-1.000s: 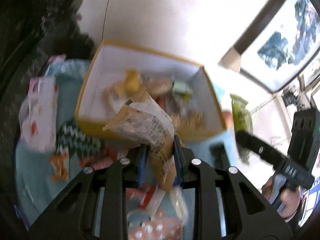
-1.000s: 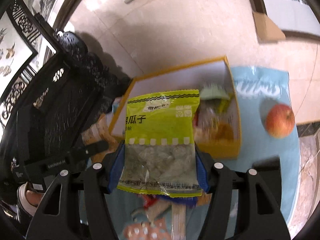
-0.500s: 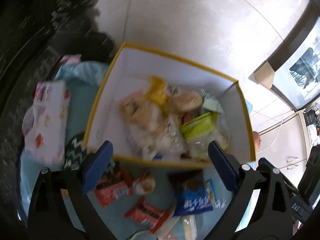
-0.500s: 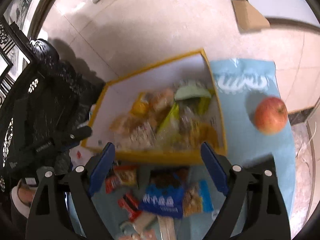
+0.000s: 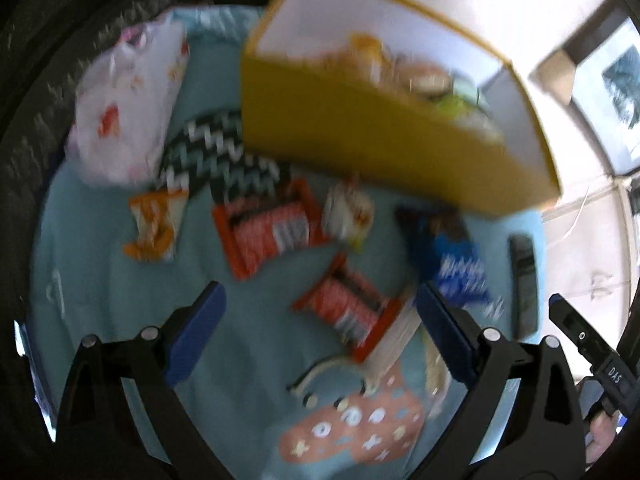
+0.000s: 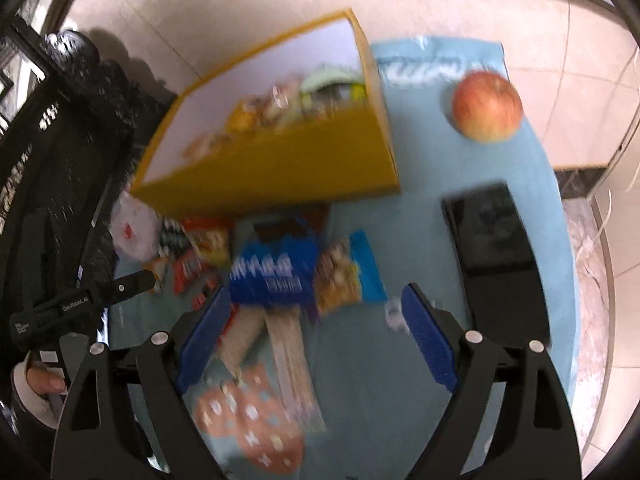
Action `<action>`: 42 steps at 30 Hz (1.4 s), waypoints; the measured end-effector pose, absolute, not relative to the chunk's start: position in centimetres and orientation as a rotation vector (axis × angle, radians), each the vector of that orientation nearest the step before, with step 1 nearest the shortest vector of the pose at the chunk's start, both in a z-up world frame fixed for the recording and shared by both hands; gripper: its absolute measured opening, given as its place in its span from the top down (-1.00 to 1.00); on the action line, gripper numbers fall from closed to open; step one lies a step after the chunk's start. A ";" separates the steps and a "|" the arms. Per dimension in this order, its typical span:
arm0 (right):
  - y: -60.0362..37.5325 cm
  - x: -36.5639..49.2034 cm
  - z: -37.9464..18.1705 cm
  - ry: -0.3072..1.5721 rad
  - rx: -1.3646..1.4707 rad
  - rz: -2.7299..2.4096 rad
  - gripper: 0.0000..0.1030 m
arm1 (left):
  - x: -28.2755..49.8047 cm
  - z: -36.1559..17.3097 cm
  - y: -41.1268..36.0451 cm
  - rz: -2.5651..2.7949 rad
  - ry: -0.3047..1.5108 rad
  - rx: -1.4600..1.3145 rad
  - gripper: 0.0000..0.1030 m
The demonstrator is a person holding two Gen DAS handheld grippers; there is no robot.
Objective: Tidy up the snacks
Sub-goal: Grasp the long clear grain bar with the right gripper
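Both my left gripper [image 5: 320, 320] and right gripper [image 6: 316, 332] gape wide, empty; the red packet [image 5: 348, 308], nearer the left, lies diagonally below the yellow box [image 5: 380, 152].

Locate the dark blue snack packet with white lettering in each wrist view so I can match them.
Left wrist: blue packet sits right of centre, just below the yellow box.
Right wrist: blue packet sits centre, below the same box, ahead of the open fingers.
Shared landmark: the yellow box.
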State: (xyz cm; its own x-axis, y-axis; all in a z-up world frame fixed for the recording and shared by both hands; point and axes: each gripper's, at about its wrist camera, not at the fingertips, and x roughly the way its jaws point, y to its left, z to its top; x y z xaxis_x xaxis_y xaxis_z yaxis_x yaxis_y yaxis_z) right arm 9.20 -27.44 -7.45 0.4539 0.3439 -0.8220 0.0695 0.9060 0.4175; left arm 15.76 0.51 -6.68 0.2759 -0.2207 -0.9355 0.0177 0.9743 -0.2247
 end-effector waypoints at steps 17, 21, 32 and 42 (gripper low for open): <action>-15.8 7.4 -14.7 1.263 -0.099 0.283 0.44 | 12.2 -9.5 3.3 -0.123 1.381 -0.206 -0.89; -17.2 7.4 -14.4 1.283 -0.017 0.299 0.45 | 12.4 -10.0 2.4 -0.136 1.402 -0.191 -0.89; -24.2 5.5 -12.3 1.279 0.237 0.272 0.45 | 10.7 -9.2 -8.3 -0.476 1.319 0.120 -0.89; -26.4 4.2 -12.1 1.281 0.290 0.254 0.45 | 14.0 -13.6 -11.9 -0.506 1.374 0.170 -0.01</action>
